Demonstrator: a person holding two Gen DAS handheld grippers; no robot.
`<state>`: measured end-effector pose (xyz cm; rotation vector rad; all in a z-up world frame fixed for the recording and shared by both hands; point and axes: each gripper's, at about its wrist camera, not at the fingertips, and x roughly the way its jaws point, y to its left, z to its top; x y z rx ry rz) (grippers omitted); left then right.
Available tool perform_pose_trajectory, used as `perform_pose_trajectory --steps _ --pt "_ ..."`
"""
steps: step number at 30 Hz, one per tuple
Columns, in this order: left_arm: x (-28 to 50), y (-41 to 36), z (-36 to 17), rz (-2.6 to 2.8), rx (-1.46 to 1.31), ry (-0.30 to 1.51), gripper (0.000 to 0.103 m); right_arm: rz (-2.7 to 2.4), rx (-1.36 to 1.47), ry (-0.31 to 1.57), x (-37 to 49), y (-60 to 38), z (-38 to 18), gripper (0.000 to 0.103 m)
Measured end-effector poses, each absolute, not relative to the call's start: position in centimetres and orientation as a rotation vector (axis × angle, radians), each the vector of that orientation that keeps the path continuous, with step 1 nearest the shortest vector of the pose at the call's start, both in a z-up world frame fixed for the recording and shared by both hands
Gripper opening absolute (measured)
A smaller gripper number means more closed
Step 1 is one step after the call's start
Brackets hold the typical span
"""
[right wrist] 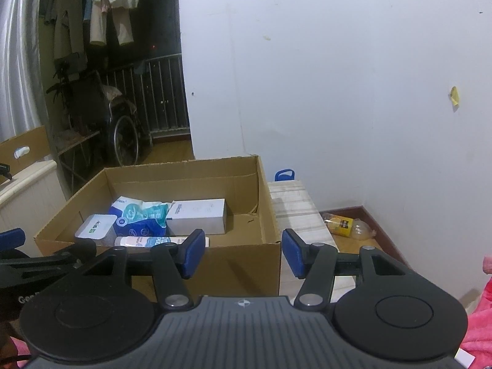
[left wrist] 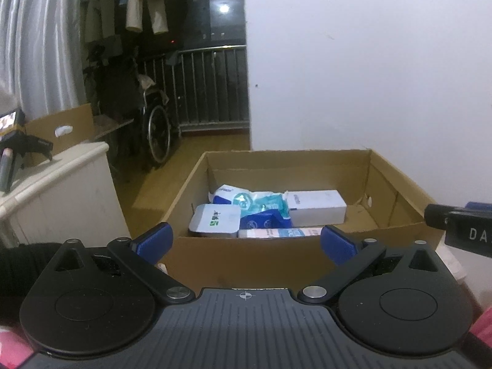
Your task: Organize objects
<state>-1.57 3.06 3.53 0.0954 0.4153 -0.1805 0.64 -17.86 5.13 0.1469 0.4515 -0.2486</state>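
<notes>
An open cardboard box (left wrist: pixel 276 264) (right wrist: pixel 221 267) stands just ahead of both grippers. Inside lie a white carton (left wrist: pixel 316 207) (right wrist: pixel 198 215), a blue and white packet (left wrist: pixel 261 212) (right wrist: pixel 141 218), a white lidded tin (left wrist: pixel 215 220) (right wrist: pixel 95 226) and a tube (left wrist: pixel 279 232) (right wrist: pixel 144 240) along the near wall. My left gripper (left wrist: pixel 246 240) is open wide before the box's near wall, with nothing between its blue pads. My right gripper (right wrist: pixel 243 252) is open at the box's near right corner and holds nothing. Part of the right gripper shows at the right edge of the left wrist view.
A white cabinet (left wrist: pixel 61 184) with a second cardboard box (left wrist: pixel 67 129) is at the left. A wheelchair (left wrist: pixel 156 132) stands by the balcony railing. Right of the box sits a white crate (right wrist: pixel 295 212), with a plastic bottle (right wrist: pixel 347 224) on the floor. Pink cloth (right wrist: pixel 479 316) lies near right.
</notes>
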Motion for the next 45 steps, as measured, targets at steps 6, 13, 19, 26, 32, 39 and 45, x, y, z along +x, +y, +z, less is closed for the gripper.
perform_pose_trajectory --steps 6,13,19,26,32,39,45 --pt "-1.62 3.25 3.62 -0.171 0.086 0.415 0.103 -0.248 0.146 0.455 0.67 -17.88 5.11 0.059" --pt "-1.87 2.89 3.70 -0.153 0.106 0.401 0.103 -0.248 0.144 0.454 0.67 -17.85 5.12 0.059" --pt "-1.76 3.32 3.76 -0.142 0.086 0.410 0.103 -0.246 0.144 0.454 0.72 -17.78 5.09 0.059" --pt "-1.81 3.20 3.81 -0.153 0.094 0.411 0.103 -0.246 0.142 0.455 0.74 -17.68 5.02 0.059" --pt "-1.92 2.71 3.76 -0.161 0.120 0.407 0.103 -0.246 0.143 0.454 0.74 -17.68 5.03 0.059" --pt "-1.87 2.74 3.76 -0.164 0.114 0.411 0.103 -0.245 0.140 0.455 0.75 -17.60 4.97 0.059" --pt "-1.84 2.71 3.75 -0.163 0.114 0.411 0.103 -0.244 0.141 0.455 0.81 -17.64 4.93 0.059"
